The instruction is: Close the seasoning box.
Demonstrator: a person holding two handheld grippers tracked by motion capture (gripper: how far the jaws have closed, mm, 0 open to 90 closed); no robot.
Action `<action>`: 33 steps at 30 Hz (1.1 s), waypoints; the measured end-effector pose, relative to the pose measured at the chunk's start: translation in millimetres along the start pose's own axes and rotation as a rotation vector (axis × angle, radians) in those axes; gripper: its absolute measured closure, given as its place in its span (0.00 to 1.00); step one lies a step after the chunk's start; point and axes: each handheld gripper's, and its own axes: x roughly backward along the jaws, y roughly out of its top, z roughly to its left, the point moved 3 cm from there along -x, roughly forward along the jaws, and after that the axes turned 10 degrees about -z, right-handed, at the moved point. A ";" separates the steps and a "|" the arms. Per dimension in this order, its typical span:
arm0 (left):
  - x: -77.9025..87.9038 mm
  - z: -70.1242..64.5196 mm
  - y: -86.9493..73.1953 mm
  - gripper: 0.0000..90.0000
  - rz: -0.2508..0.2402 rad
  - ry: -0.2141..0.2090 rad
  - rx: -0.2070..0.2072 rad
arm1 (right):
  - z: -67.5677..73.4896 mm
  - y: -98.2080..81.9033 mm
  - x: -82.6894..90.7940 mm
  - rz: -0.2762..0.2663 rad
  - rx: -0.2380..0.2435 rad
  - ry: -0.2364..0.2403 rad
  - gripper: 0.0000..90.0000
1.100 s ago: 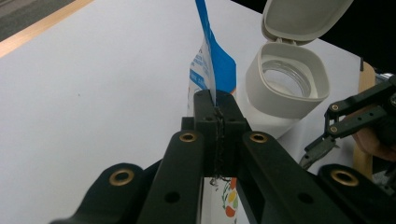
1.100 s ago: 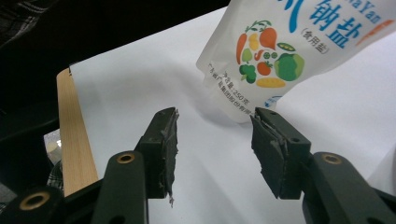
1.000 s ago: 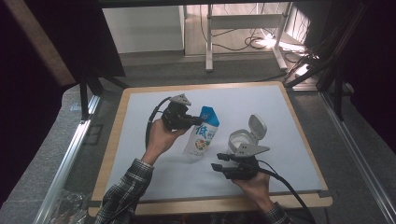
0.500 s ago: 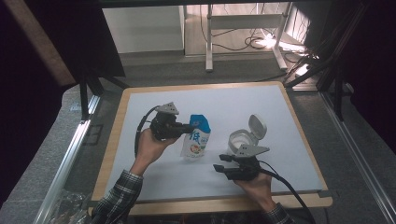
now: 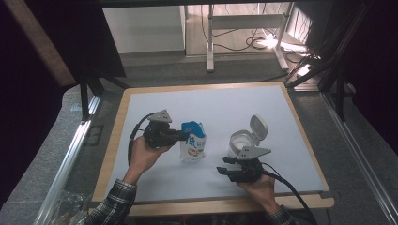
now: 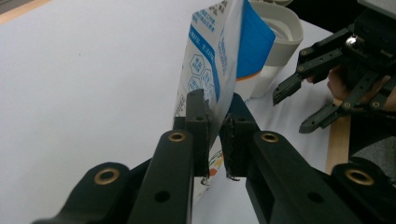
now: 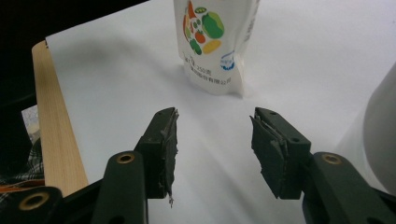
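Left gripper (image 6: pixel 215 135) is pinching the edge of the standing pouch (image 6: pixel 219 70) near table centre, jaws just easing apart though the pads are still touching it. Right gripper (image 7: pixel 214 140) is sitting half spread on nothing, pouch at its 12 o'clock, white container (image 5: pixel 243 140) just beside.

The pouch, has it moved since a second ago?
Yes. The pouch has shifted left, away from the white container, with the left hand-held gripper.

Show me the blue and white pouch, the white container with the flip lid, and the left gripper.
pouch (image 5: pixel 193 146), high view, its printed front
white container (image 5: pixel 240 140), high view, its rim
left gripper (image 6: pixel 215 135), left gripper view, between its fingertips
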 end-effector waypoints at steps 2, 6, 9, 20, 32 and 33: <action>1.5 -0.3 -2.7 0.89 0.001 0.008 -0.010 | -0.7 -1.5 0.4 0.007 -0.005 -0.003 0.56; 3.2 -0.2 -7.8 0.88 -0.008 0.008 -0.010 | -1.9 -3.4 1.4 0.013 -0.004 -0.008 0.56; 4.0 0.0 -11.1 0.85 -0.018 0.017 -0.015 | -2.7 -4.9 2.2 0.017 -0.007 -0.012 0.56; 4.7 0.2 -19.4 0.58 -0.045 0.060 -0.032 | -4.4 -7.9 4.3 0.036 -0.013 -0.019 0.56; 3.6 -7.8 -39.1 0.35 -0.053 0.098 -0.036 | -4.9 -9.4 10.8 0.049 -0.039 -0.012 0.59; 3.9 -8.4 -40.8 0.34 -0.053 0.103 -0.036 | -4.8 -9.4 11.4 0.049 -0.038 -0.013 0.59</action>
